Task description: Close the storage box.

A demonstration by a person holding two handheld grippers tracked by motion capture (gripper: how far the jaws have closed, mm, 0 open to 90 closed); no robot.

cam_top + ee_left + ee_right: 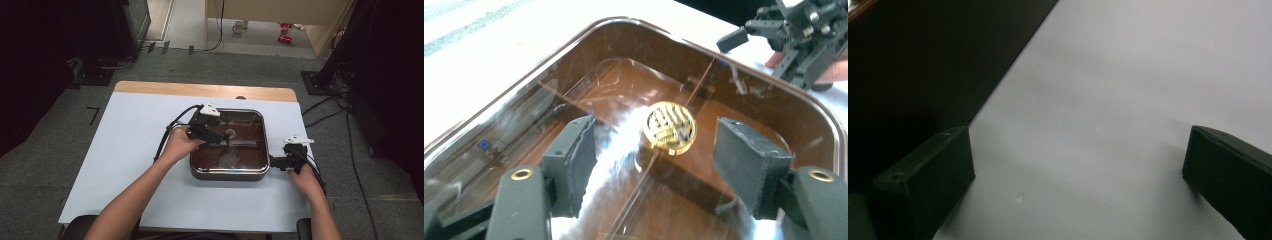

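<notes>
Risk no. 1 is the gold knob (pixel 669 126): it sits mid-frame in the left gripper view, between the two dark pads but touching neither. Left gripper (pixel 656 160) is wide open w/ nothing in it, hovering over the glass lid (pixel 574 80) of the square pan (pixel 227 174). If the pads close off-centre, the round, shiny knob could squirt out sideways, or one pad could scrape the glass. The knob looks nearer the right-hand pad than the left one, so an uneven close is a fair worry.

In the high view the pan sits centre-right on the white worktop (pixel 125 165), lid on, knob near the lid's middle, left hand (pixel 179 146) coming in from lower left.

Right gripper (pixel 281 163) is at the right edge of the pan, by its lower right corner. In the right gripper view its jaws are spread apart over bare worktop, holding nothing, w/ a dark wall, prob. the pan side, in the upper left of the frame. Can't tell if it touches the pan. If it doesn't brace the pan, a lift on the knob may drag or tip the whole thing instead of freeing the lid.

Also: glare on the glass hides what's inside, so steam or hot contents can't be ruled out. Lid may swing once up, since a single round knob gives poor hold vs. twisting.
</notes>
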